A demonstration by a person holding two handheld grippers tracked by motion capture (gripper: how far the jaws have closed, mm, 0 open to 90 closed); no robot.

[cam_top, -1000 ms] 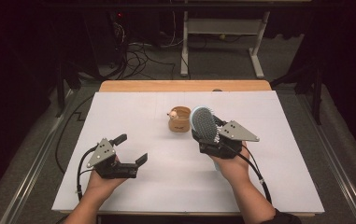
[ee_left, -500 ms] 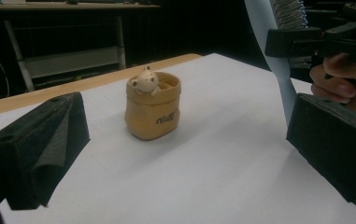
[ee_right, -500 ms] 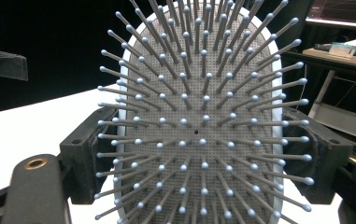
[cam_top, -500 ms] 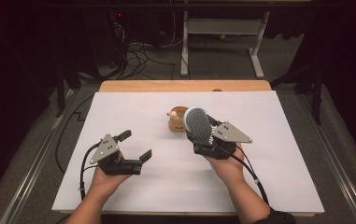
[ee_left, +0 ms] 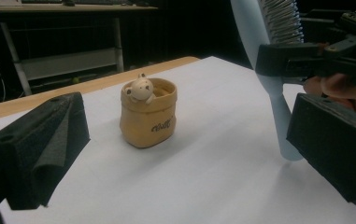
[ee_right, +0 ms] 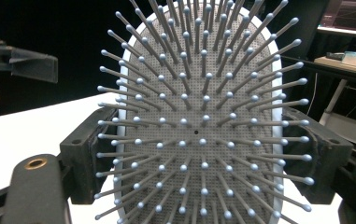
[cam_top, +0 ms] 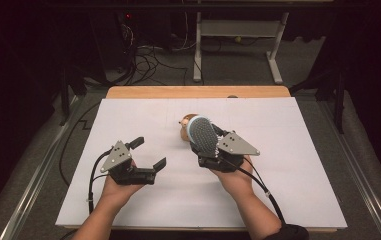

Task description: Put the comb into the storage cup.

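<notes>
Now | right tool [cam_top: 209,145] pinching hairbrush [cam_top: 201,135] upright | left tool [cam_top: 148,154] spread, empty | keep handle vertical, centre over bear cup [ee_left: 148,112] mid-frame, lower slowly

Dark room, grey floor [cam_top: 298,65], white-legged desk [cam_top: 238,35], tangled cables [cam_top: 143,57].

You have a pale blue hairbrush [cam_top: 201,135] clamped upright at its head, grey ball-tipped bristles facing you, handle pointing down toward the white table. Just behind it stands a small tan pot [ee_left: 148,119] with a bear figure peeking over its rim.
</notes>
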